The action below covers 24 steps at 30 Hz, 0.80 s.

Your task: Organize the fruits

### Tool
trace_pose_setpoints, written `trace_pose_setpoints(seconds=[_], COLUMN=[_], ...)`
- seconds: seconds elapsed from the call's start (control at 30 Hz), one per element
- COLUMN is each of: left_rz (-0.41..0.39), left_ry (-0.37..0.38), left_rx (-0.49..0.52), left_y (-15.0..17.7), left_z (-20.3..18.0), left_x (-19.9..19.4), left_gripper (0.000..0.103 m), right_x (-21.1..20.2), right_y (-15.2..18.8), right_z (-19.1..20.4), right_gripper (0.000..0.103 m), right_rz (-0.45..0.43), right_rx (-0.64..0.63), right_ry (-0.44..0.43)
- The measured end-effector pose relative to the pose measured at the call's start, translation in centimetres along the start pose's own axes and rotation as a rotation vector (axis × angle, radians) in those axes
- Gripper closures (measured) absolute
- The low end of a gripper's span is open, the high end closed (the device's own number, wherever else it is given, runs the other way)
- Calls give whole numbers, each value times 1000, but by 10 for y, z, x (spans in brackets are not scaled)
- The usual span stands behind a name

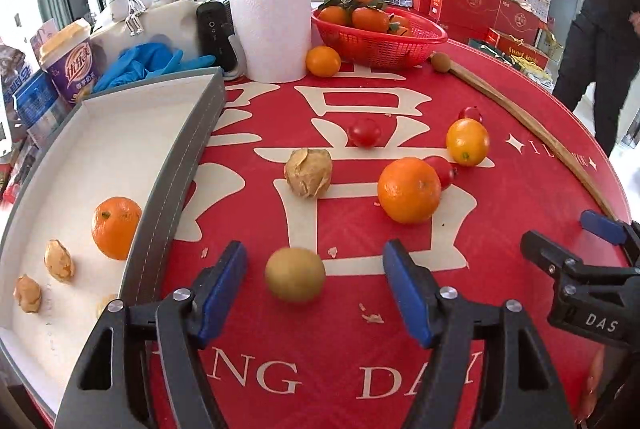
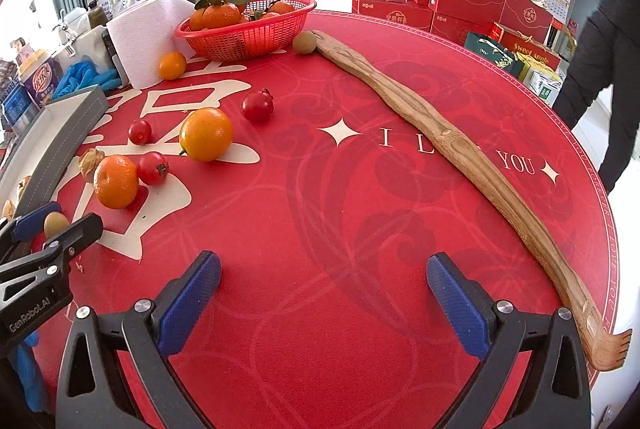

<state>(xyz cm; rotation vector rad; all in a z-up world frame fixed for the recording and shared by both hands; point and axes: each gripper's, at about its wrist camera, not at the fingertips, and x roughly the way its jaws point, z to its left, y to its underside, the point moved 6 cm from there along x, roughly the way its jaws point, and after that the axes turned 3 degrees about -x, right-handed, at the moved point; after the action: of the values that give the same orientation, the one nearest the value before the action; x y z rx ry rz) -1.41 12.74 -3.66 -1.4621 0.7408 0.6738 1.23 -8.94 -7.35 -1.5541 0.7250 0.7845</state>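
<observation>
The left gripper [image 1: 314, 291] stands open, its blue pads clear of the small greenish-brown fruit [image 1: 295, 274] lying on the red tablecloth [image 1: 280, 349] between them. The right gripper [image 2: 324, 299] is open over bare cloth. To the left, the grey-rimmed white tray [image 1: 176, 173] holds an orange [image 1: 116, 227] and husked fruits [image 1: 59, 261]. Beyond lie a loose orange [image 1: 408, 190], tomatoes [image 1: 364, 133] and a red basket [image 1: 380, 43].

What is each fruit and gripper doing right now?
left gripper: open, around the brown fruit, not pressing it
brown fruit: loose on the table
right gripper: open, empty
big orange: on the table
tray orange: inside the white tray
red basket: filled with tangerines
</observation>
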Motion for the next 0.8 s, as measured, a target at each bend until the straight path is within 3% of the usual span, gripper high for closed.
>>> trace_pose_setpoints(seconds=[0.17,0.47,0.7,0.8], left_rz=[37,37,37,37], left_ry=[9,6,6,6], left_rx=[8,-2,-1,-1], left_y=[3,2,2,2], left_z=[-4,-6,-6,-6], left_x=[6,8,7,7], left_gripper=[0,0,0,0], right_x=[0,1,16,18], right_y=[0,-1,-23,-36], right_z=[0,0,-3,-7], right_gripper=[0,0,0,0], right_rz=[0,2,14,4], right_rx=[0,-3,2,84], right_ry=[1,-2,-25,-115])
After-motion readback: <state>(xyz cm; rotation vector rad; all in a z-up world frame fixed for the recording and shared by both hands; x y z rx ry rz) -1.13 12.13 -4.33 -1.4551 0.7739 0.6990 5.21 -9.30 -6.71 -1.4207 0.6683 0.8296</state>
